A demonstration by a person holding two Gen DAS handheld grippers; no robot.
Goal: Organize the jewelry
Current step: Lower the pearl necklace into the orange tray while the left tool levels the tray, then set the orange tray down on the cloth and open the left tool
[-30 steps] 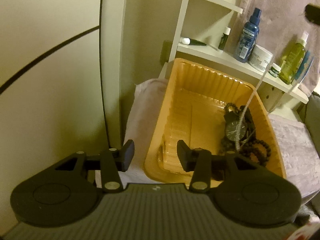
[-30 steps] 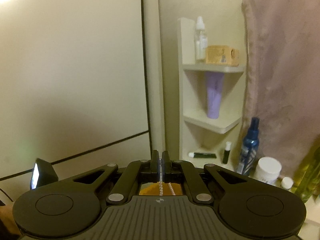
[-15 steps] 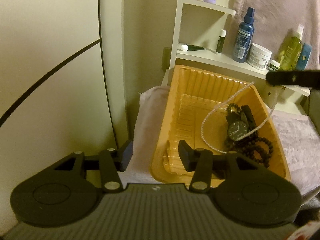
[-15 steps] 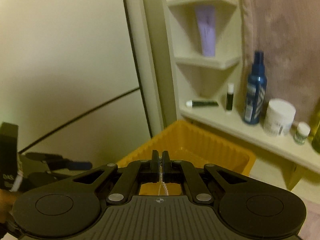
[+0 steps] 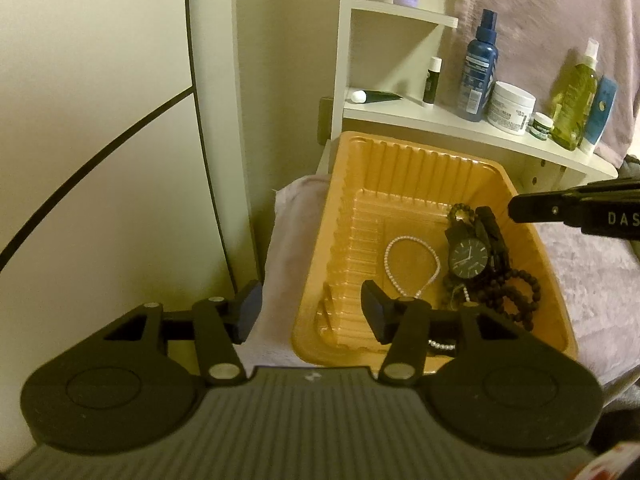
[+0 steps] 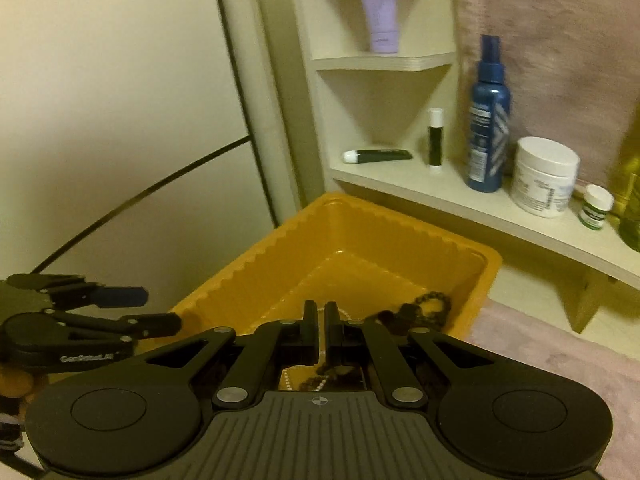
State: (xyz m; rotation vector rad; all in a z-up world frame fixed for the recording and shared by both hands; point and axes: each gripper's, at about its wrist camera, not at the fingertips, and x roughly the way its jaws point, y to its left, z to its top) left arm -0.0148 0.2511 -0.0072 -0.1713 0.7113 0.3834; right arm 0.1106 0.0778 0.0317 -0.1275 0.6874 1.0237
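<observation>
An orange plastic tray (image 5: pixel 404 176) rests on a pale cloth. In it lie a white pearl necklace (image 5: pixel 412 266), a black watch (image 5: pixel 469 258) and black bead bracelets (image 5: pixel 516 290). My left gripper (image 5: pixel 310 310) is open and empty at the tray's near left corner. My right gripper (image 6: pixel 320 330) hovers over the tray (image 6: pixel 384 232), its jaws slightly parted and empty; it shows as a black bar in the left wrist view (image 5: pixel 576 210). The pearls (image 6: pixel 316 380) show just below its fingers.
A white corner shelf (image 5: pixel 460 128) behind the tray holds a blue spray bottle (image 5: pixel 480 68), a white jar (image 5: pixel 510 108), a yellow-green bottle (image 5: pixel 574 108) and small tubes. A beige wall panel is on the left. A pink towel hangs at the right.
My right gripper came down over the tray and let go of the pearl necklace, which now lies coiled in the tray. The left gripper stayed open in place.
</observation>
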